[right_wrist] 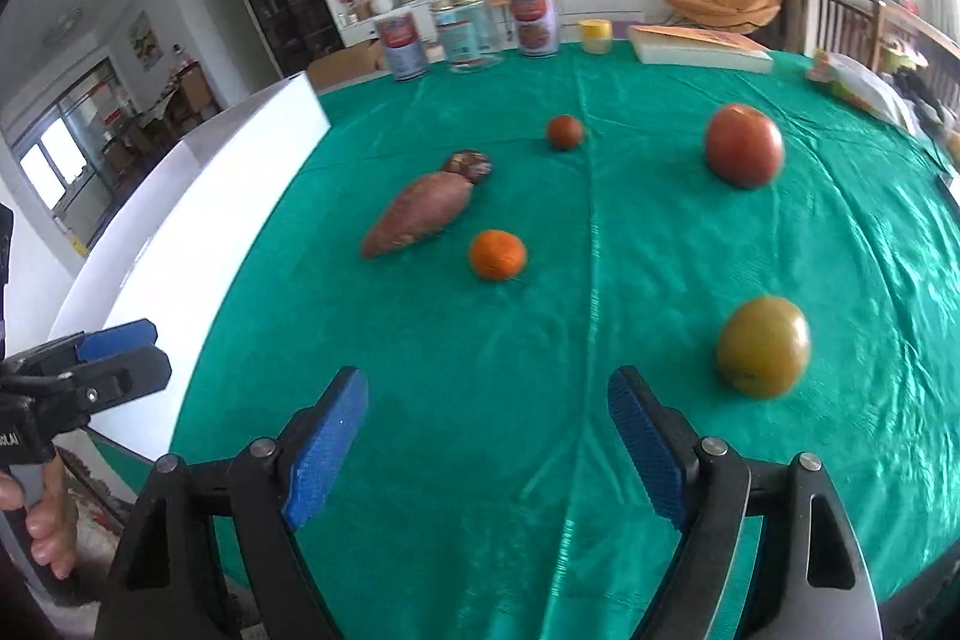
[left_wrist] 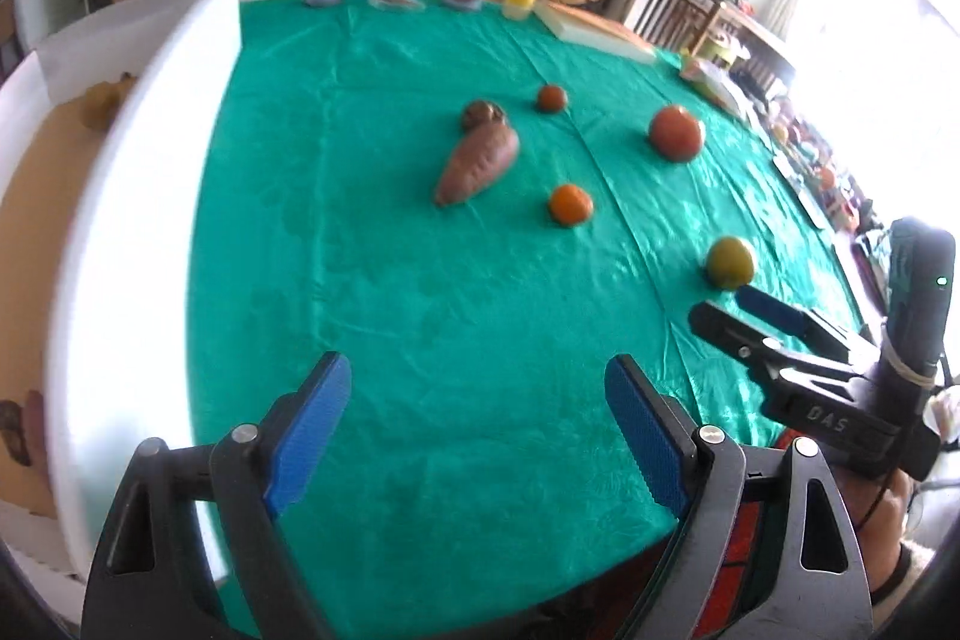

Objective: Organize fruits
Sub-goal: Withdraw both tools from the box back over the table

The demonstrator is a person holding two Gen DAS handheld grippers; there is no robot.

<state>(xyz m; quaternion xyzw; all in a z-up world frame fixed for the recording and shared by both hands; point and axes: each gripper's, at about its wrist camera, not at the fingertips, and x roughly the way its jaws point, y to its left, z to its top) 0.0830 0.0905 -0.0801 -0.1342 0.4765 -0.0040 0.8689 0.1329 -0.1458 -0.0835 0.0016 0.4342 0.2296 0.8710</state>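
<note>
On my left stands a white box (left_wrist: 150, 172). My left claw (left_wrist: 480, 436) and right claw (right_wrist: 486, 436) hang spread, empty, above the green cloth (right_wrist: 420, 400). Ahead lie one sweet potato (right_wrist: 420, 214), one tangerine (right_wrist: 498, 254), one red apple (right_wrist: 744, 152), one greenish fruit (right_wrist: 763, 354); three tins (right_wrist: 465, 31) stand behind.

- Your right gripper (right_wrist: 487, 436) hovers with jaws apart and empty over the green tablecloth (right_wrist: 420, 370).
- Ahead lie a sweet potato (right_wrist: 417, 215), an orange (right_wrist: 497, 254), a red apple (right_wrist: 744, 153) and a greenish fruit (right_wrist: 762, 346).
</note>
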